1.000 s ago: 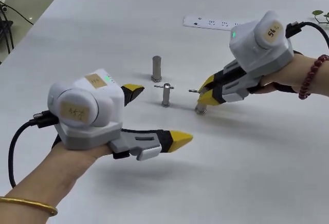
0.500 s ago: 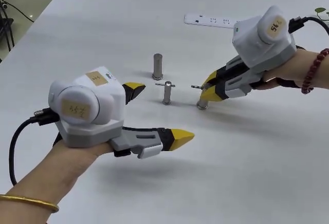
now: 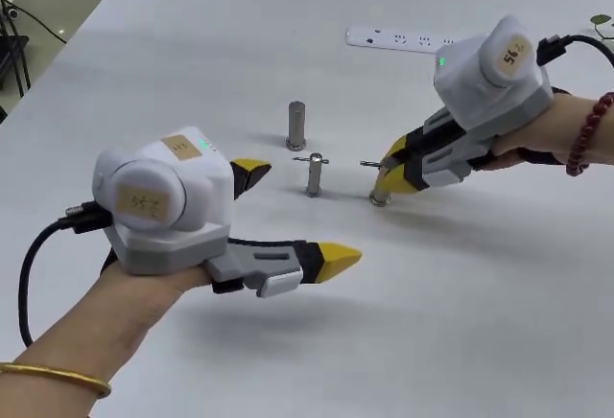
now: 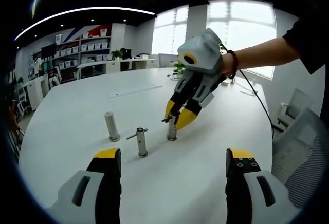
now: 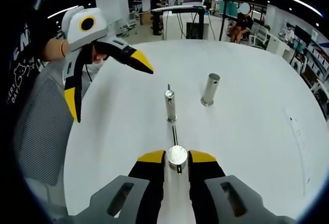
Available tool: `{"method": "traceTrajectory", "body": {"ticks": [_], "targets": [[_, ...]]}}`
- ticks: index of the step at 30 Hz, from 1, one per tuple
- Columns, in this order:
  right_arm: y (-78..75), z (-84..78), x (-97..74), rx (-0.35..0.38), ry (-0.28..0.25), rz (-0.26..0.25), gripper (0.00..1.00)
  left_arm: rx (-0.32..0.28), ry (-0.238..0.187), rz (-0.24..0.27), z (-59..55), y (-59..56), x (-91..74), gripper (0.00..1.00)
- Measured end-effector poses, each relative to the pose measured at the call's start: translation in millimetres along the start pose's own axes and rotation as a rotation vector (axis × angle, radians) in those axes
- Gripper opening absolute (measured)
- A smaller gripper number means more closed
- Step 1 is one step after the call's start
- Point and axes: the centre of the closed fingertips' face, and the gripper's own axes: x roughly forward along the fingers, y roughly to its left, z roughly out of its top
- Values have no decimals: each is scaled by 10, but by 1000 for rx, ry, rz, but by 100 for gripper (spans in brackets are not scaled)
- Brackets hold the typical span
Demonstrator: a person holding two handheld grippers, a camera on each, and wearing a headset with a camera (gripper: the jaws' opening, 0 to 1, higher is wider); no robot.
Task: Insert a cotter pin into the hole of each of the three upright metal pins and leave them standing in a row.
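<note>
Three upright metal pins stand in a row on the white table [image 3: 288,341]. The far pin [image 3: 296,126] is bare. A cotter pin crosses the top of the middle pin [image 3: 314,174]. My right gripper [image 3: 391,174] is at the top of the third pin [image 3: 381,194], shut on a cotter pin [image 3: 369,163] that sticks out past that pin's head. In the right gripper view the pin head [image 5: 177,155] sits between the yellow tips, with the cotter pin [image 5: 175,133] pointing forward. My left gripper [image 3: 293,212] hovers open and holds nothing, a hand's width in front of the row.
A white power strip [image 3: 398,41] lies at the back of the table. A plant's leaves [image 3: 600,25] show at the far right edge. Cables trail from both grippers. The table's left edge [image 3: 58,44] drops to the floor.
The right gripper has shifted only slightly at the third pin, still holding the cotter pin. The left gripper has stayed where it was, open.
</note>
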Motion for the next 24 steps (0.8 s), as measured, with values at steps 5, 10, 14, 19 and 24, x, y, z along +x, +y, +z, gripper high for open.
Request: {"method": "traceTrajectory", "body": {"ticks": [5,10,14,19,24], "targets": [[41,92,-59,29,-37,-4,18,5,1,1,5,-3,0,83],[72,330,-118,148,-140,4,21,5,-3,6,16,9,-2,83],[40,463,-108,184,-187,-12,25,11,-1,2,18,-9,4,83],[-62,621,-73,224,-244,-62,26,27,-4,-3,31,-23,4,84],[-290,751,-49,258,-290,-163,25,26,-9,-2,45,-18,0,84]]}}
